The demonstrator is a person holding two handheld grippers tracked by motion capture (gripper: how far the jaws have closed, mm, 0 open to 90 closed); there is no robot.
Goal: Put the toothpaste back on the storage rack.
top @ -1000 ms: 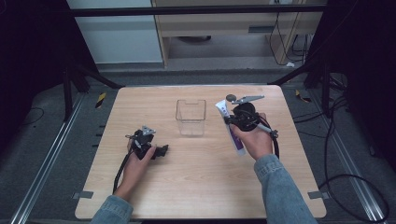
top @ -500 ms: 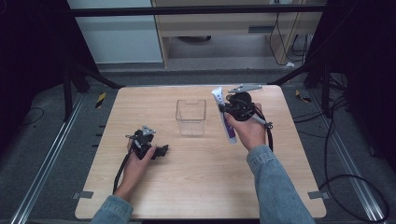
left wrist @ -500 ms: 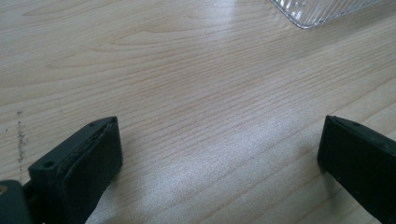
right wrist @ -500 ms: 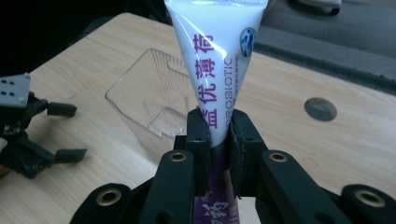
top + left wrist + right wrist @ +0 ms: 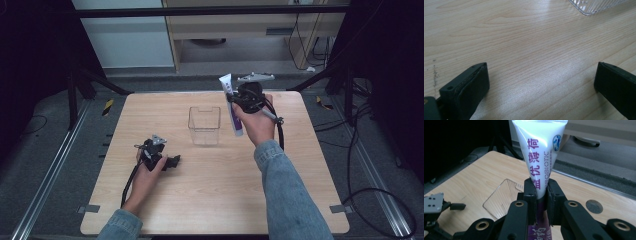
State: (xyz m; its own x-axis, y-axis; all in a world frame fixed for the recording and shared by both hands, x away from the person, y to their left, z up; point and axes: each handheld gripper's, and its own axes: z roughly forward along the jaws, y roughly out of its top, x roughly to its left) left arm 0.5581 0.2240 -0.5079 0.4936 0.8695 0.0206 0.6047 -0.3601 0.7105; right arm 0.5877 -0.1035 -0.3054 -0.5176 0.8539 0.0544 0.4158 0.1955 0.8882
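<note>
A pale wooden worktop (image 5: 210,200) seen from above, with a clear square plastic container (image 5: 204,125) standing upright near its middle; everything below is placed relative to that container.

To the container's right and a little beyond it, the person's right hand holds the right tongs (image 5: 235,102) raised above the worktop. These tongs are clamped on a white and purple tube (image 5: 231,105), which stands nearly upright, its flat crimped end uppermost and its lower end hanging past the hand. In the right gripper view, the two black jaws press on the tube (image 5: 541,157) from both sides at its narrow middle, with purple lettering above and below the grip. The container (image 5: 504,197) shows beneath and to the left of the tube there.

To the container's left and nearer the person, the left hand rests the left tongs (image 5: 172,161) on the worktop, pointing toward the container. In the left gripper view, their jaws stand wide apart with bare wood between them, and a corner of the container (image 5: 596,5) lies ahead.
</note>
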